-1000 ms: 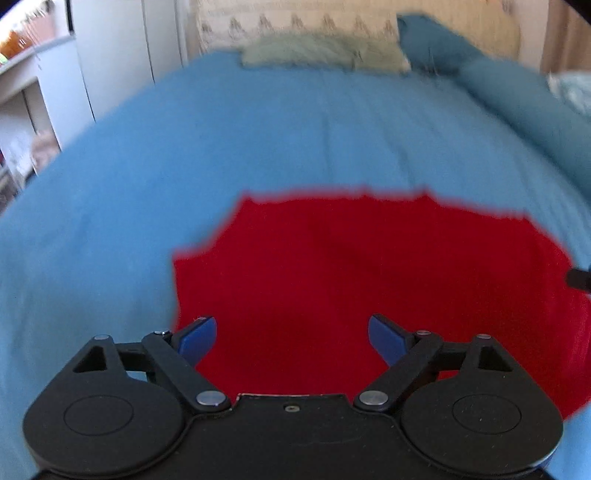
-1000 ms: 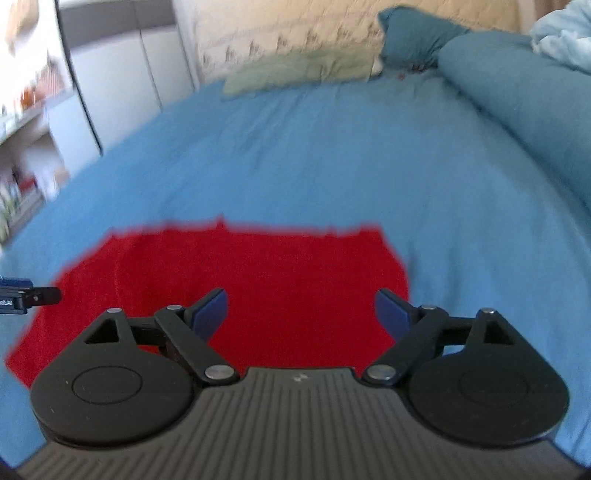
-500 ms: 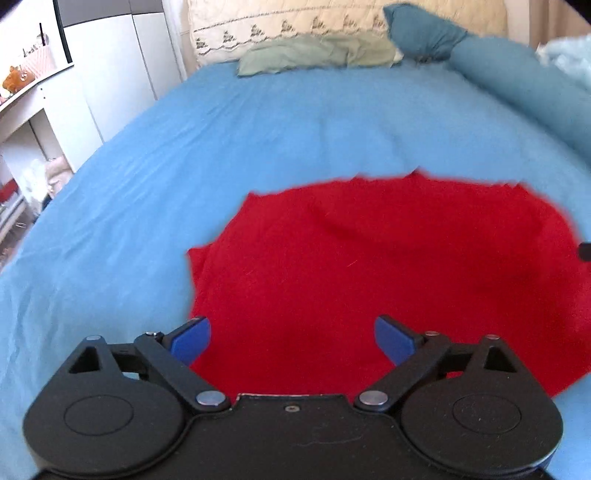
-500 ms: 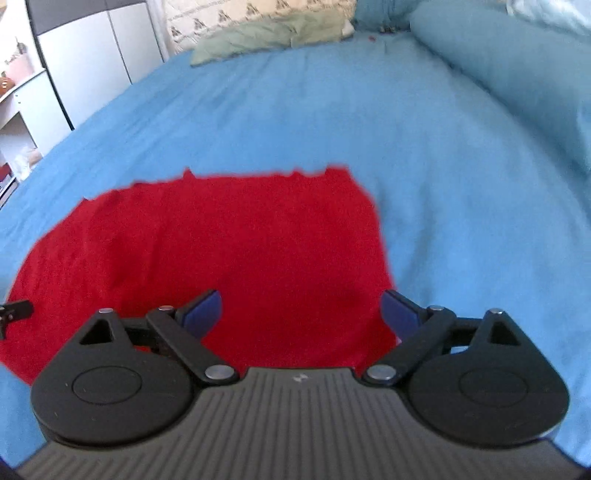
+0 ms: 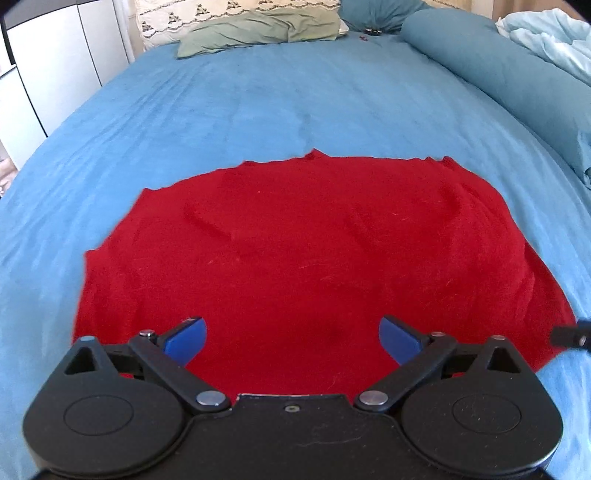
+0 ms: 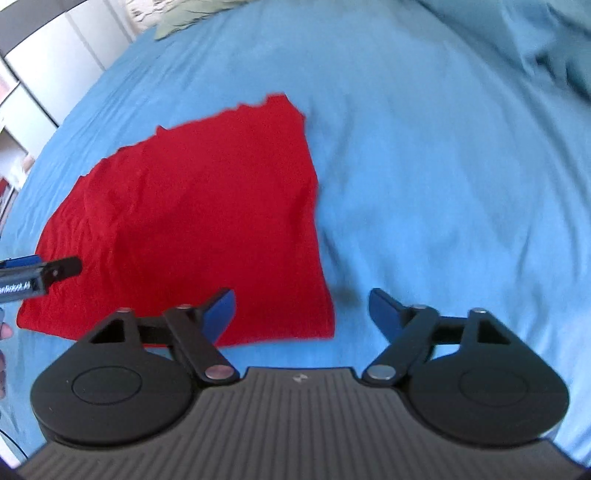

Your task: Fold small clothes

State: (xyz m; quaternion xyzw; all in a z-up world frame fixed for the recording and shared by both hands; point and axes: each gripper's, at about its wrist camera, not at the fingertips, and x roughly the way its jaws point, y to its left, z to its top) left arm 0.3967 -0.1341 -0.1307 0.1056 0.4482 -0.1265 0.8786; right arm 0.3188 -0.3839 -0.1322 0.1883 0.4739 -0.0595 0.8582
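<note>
A flat red knitted garment (image 5: pixel 295 258) lies spread on a bed covered with a blue sheet (image 5: pixel 258 103). The left hand-held gripper (image 5: pixel 291 338) hovers over the garment's near edge, jaws opening wide and empty. The right hand-held gripper (image 6: pixel 301 312) hangs over the garment's near right corner, jaws closing but apart, gripping nothing. A green pillow (image 5: pixel 258 27) lies at the bed's far end.

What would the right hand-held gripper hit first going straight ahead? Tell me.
Probably the blue bedsheet just past the red cloth's near right corner. The closing right hand-held gripper holds nothing; depth is unclear.
</note>
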